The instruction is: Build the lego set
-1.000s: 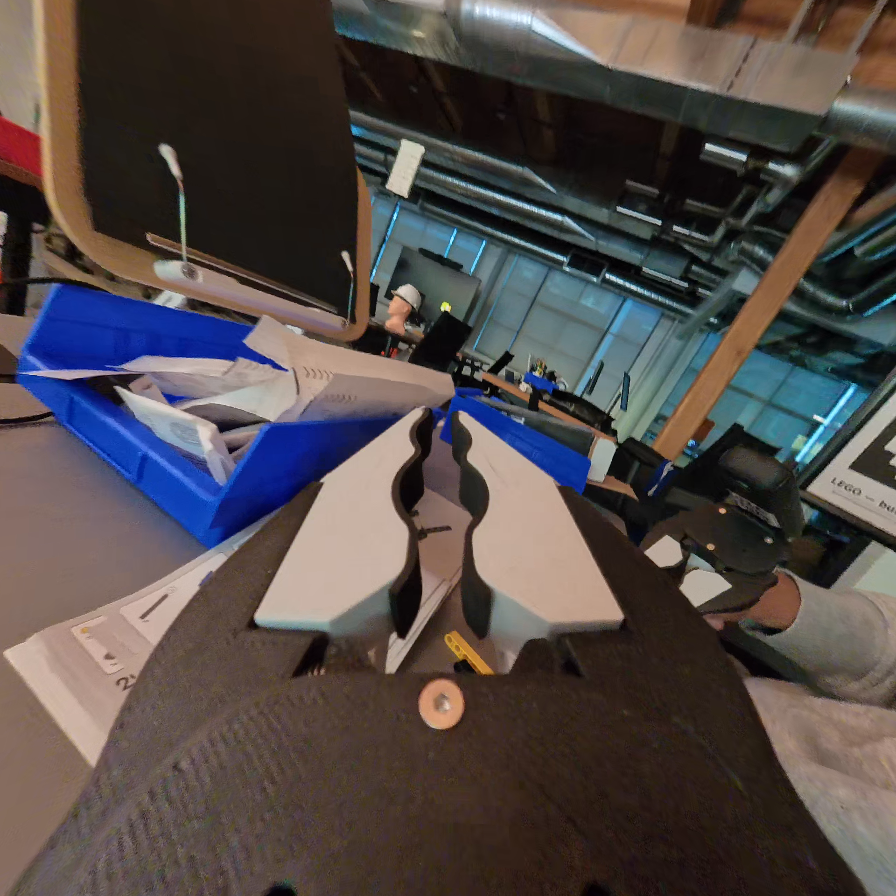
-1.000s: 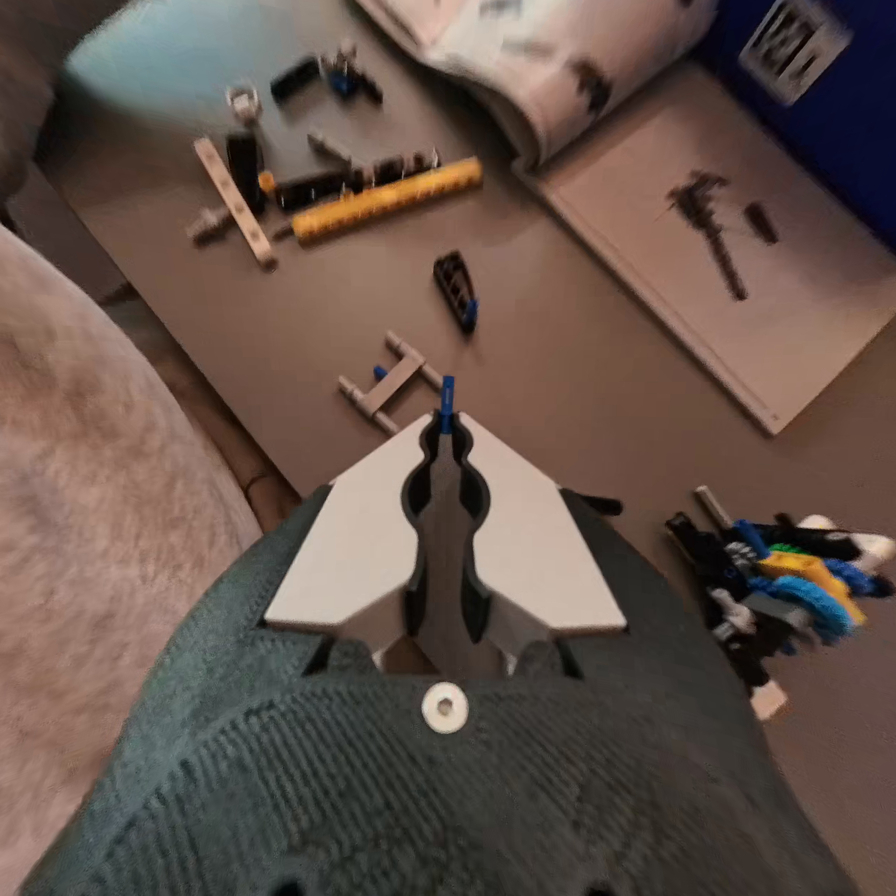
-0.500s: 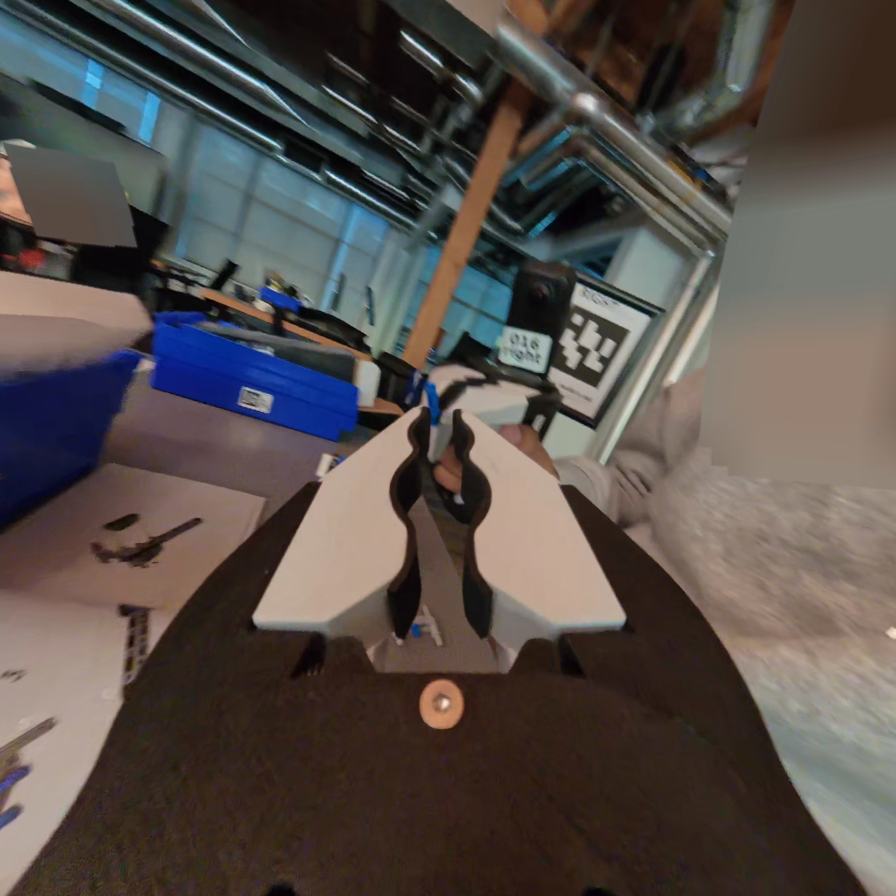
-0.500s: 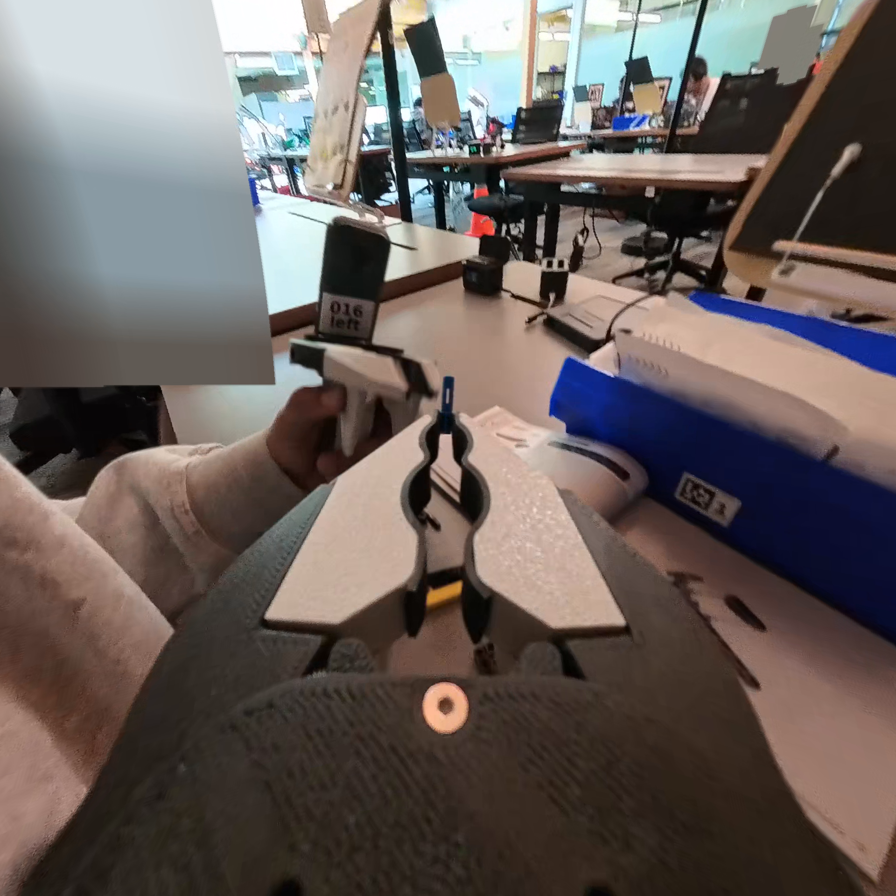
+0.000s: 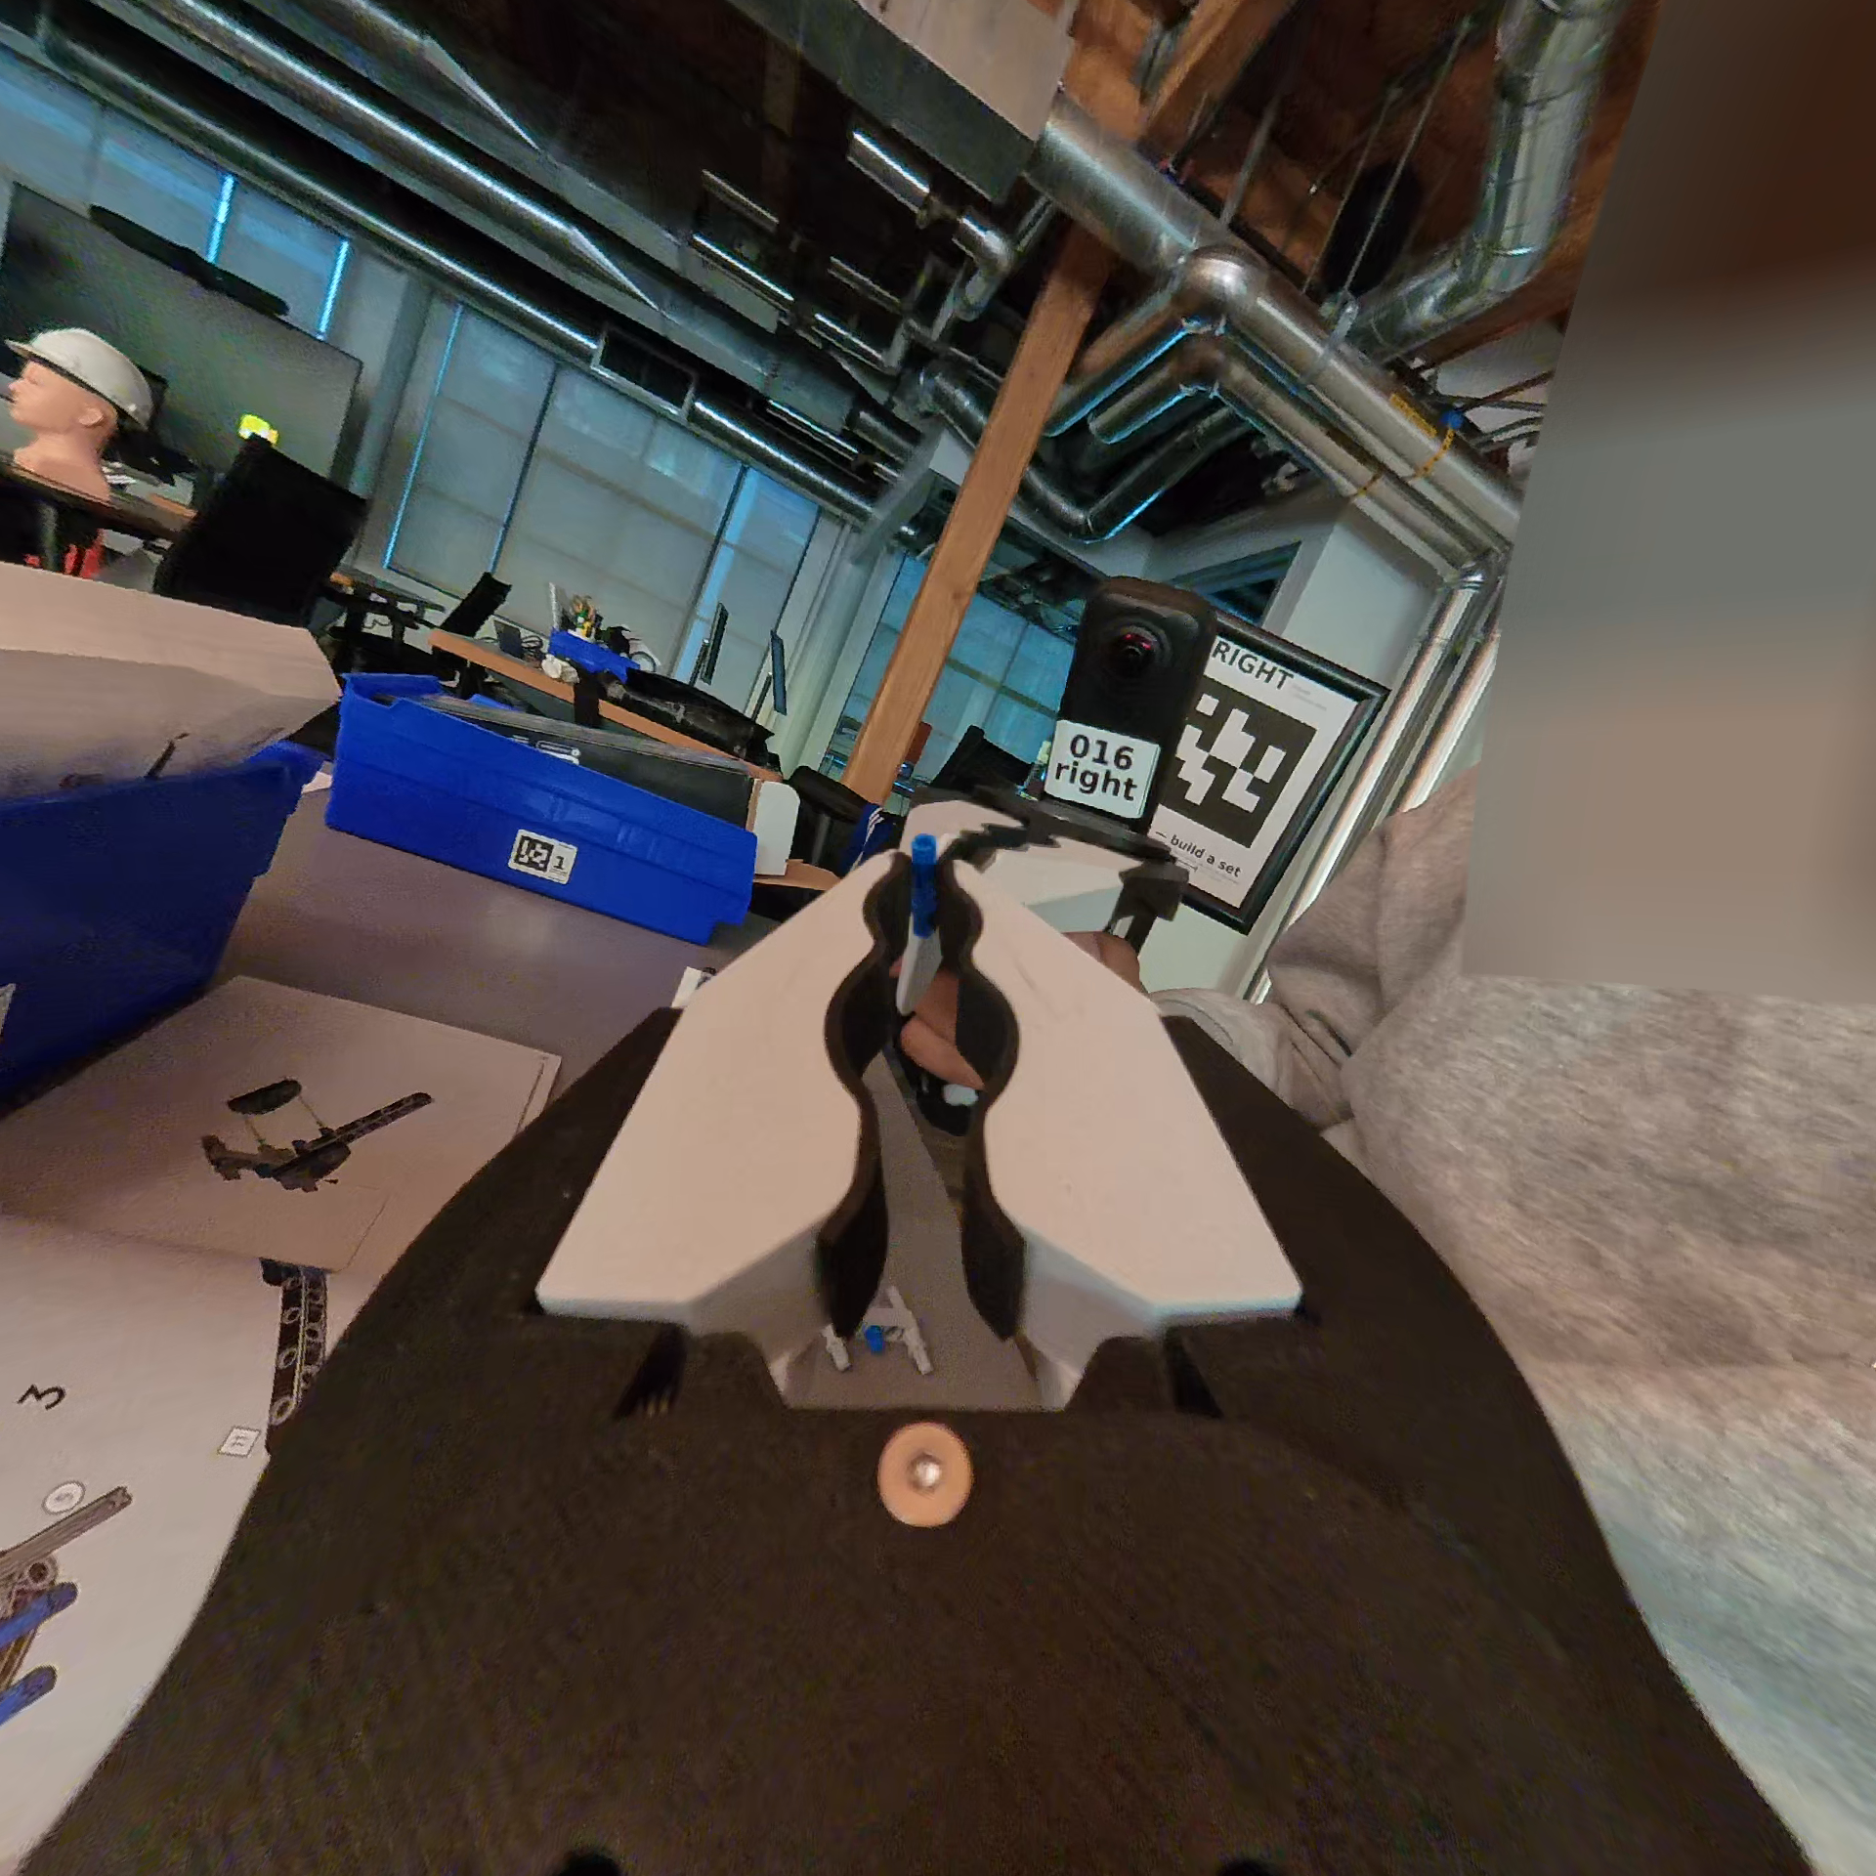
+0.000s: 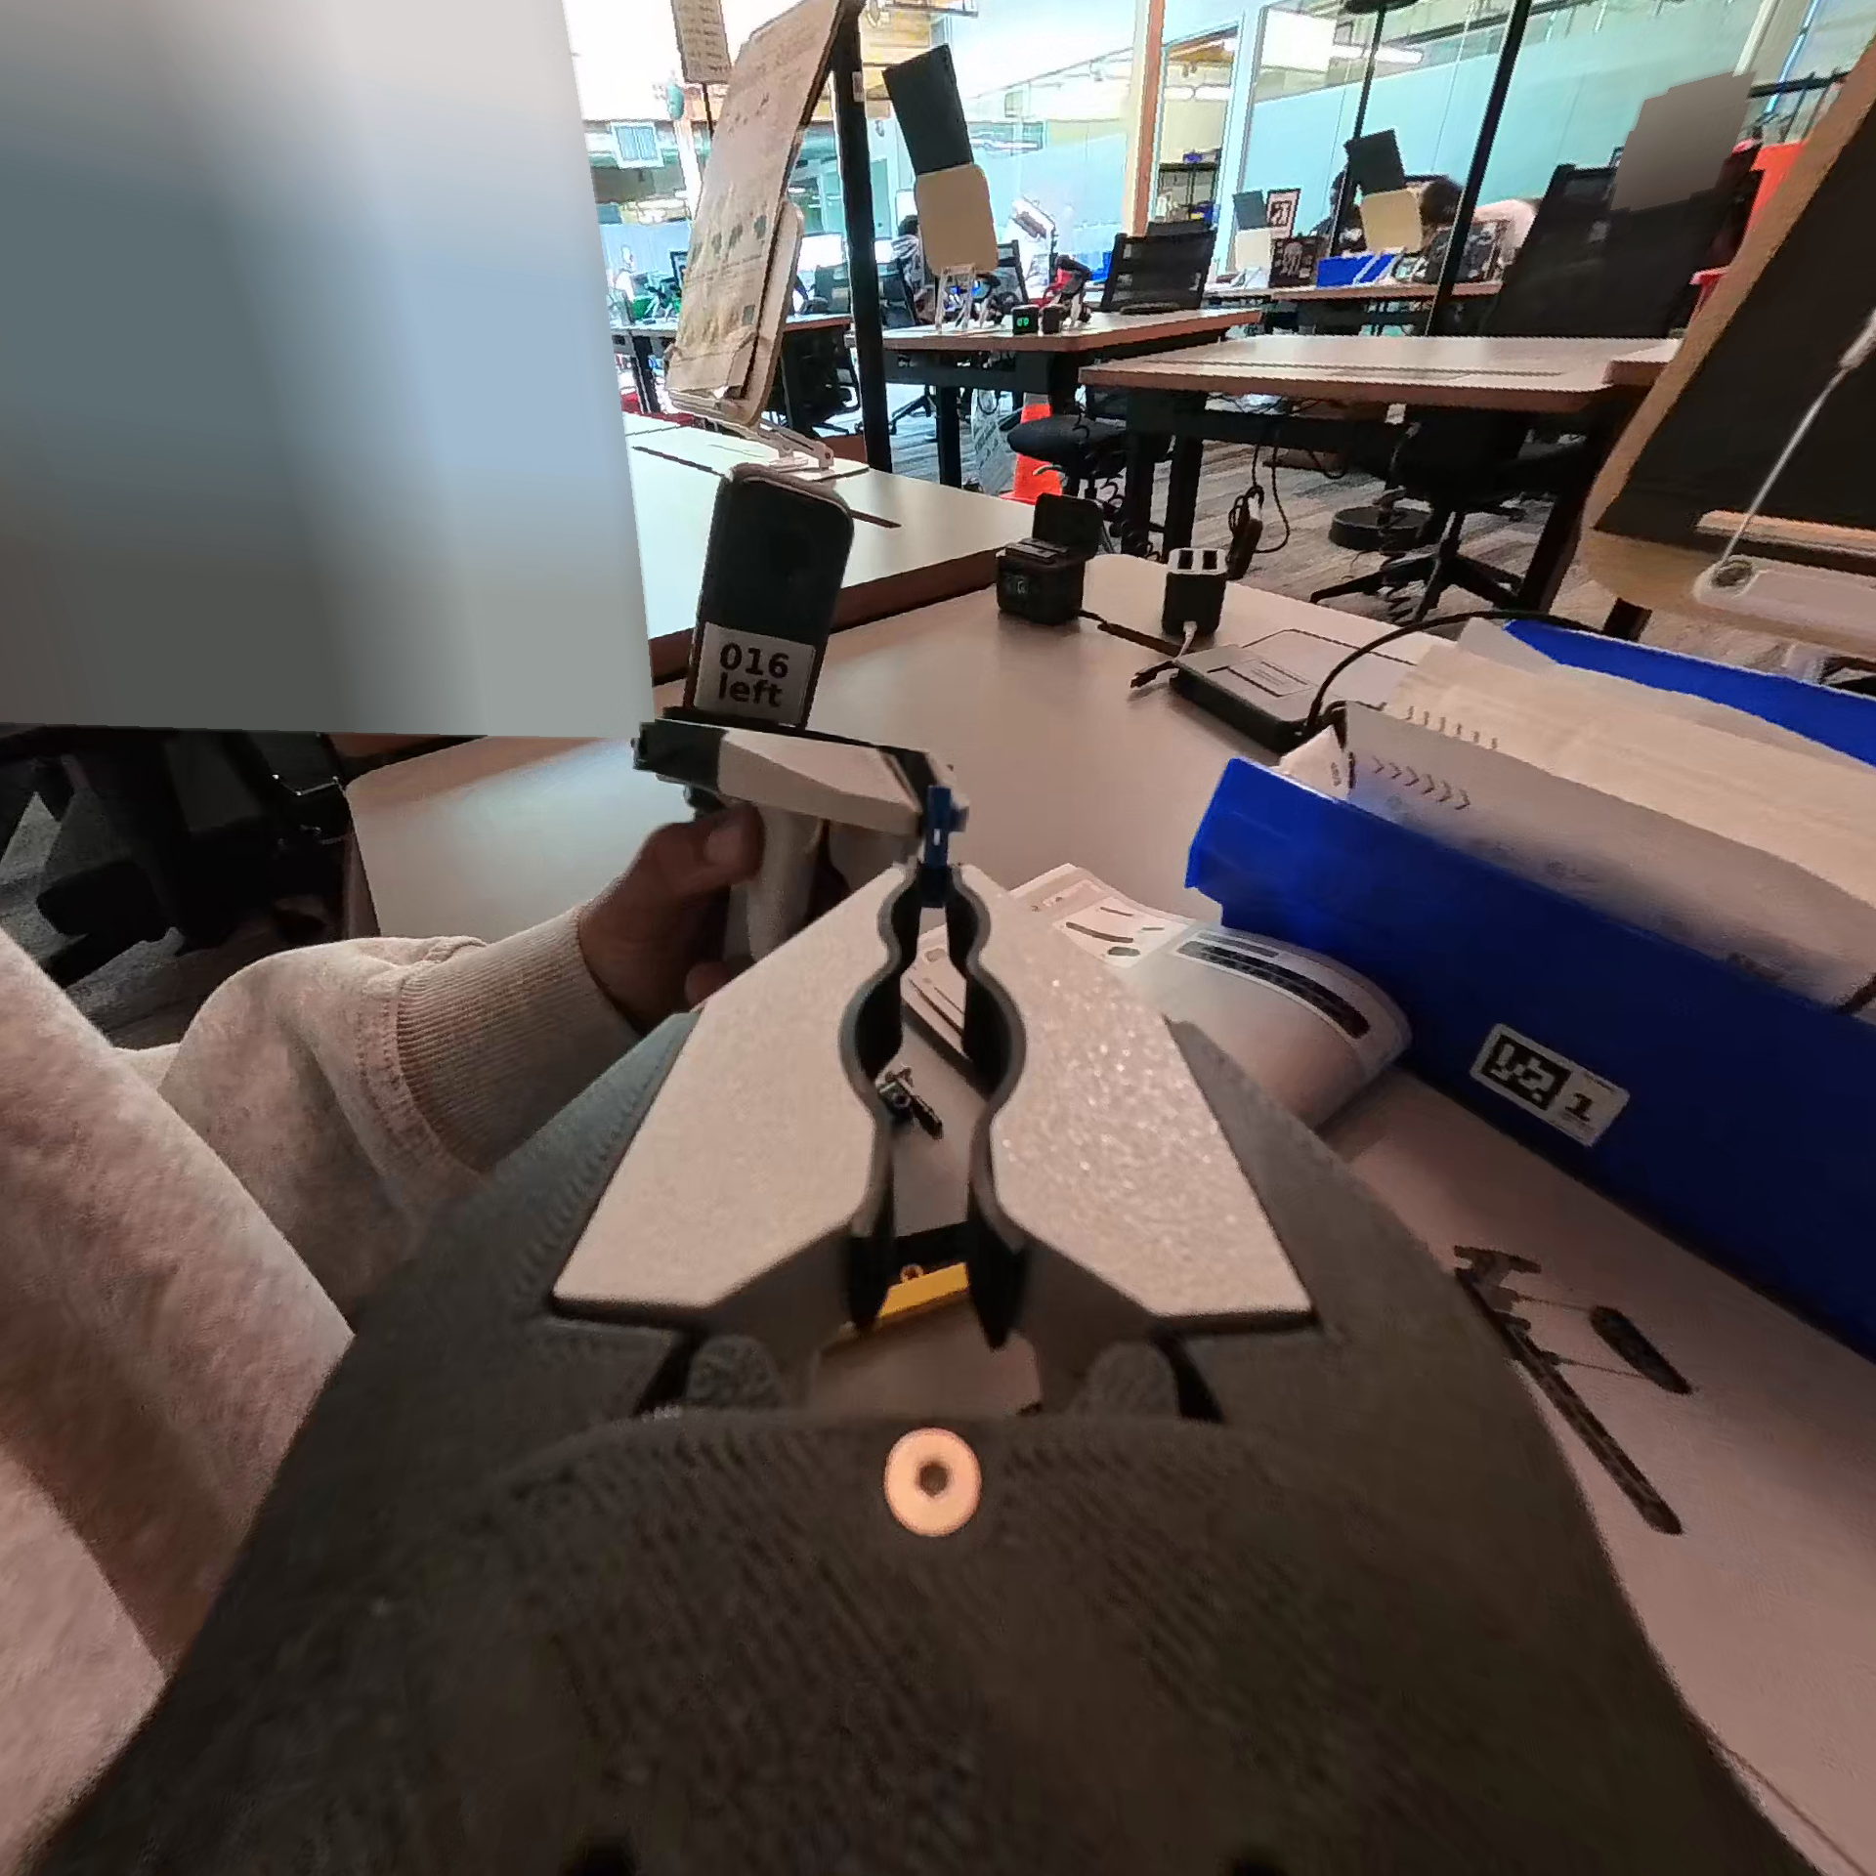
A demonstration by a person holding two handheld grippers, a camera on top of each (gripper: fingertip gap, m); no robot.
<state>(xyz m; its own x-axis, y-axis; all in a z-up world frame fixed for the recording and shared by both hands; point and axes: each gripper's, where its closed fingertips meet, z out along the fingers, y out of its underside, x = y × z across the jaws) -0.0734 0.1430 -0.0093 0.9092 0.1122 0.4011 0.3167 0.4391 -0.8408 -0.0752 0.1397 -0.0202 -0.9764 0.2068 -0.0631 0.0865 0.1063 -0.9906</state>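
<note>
My right gripper point(image 6: 934, 885) is shut on a small blue pin point(image 6: 936, 817) that sticks out past its tips, held in the air above the table. My left gripper point(image 5: 922, 863) faces it tip to tip. Its jaws stand a narrow gap apart, with the free end of the blue pin point(image 5: 922, 885) between them. The right gripper's white fingers point(image 5: 1056, 883) show just behind. In the right wrist view the left gripper point(image 6: 919, 794) touches the pin's far end. Through the jaws I see a small grey lego piece point(image 5: 878, 1340) and a yellow beam point(image 6: 919, 1304) on the table.
An open instruction booklet point(image 5: 254, 1117) lies on the grey table point(image 5: 457, 944), its curled pages point(image 6: 1269, 1005) next to a blue bin point(image 6: 1523, 964). Two blue bins point(image 5: 528, 802) point(image 5: 102, 893) stand behind the booklet. A person's grey sleeves flank both grippers. My two grippers' fingertips are within a few centimetres of each other. The yellow beam point(image 6: 919, 1304) is about 15 centimeters from both grippers' fingertips.
Both grippers rose from the table and turned to face each other. The right gripper carried the blue pin up, and its end now sits at the left gripper's tips.
</note>
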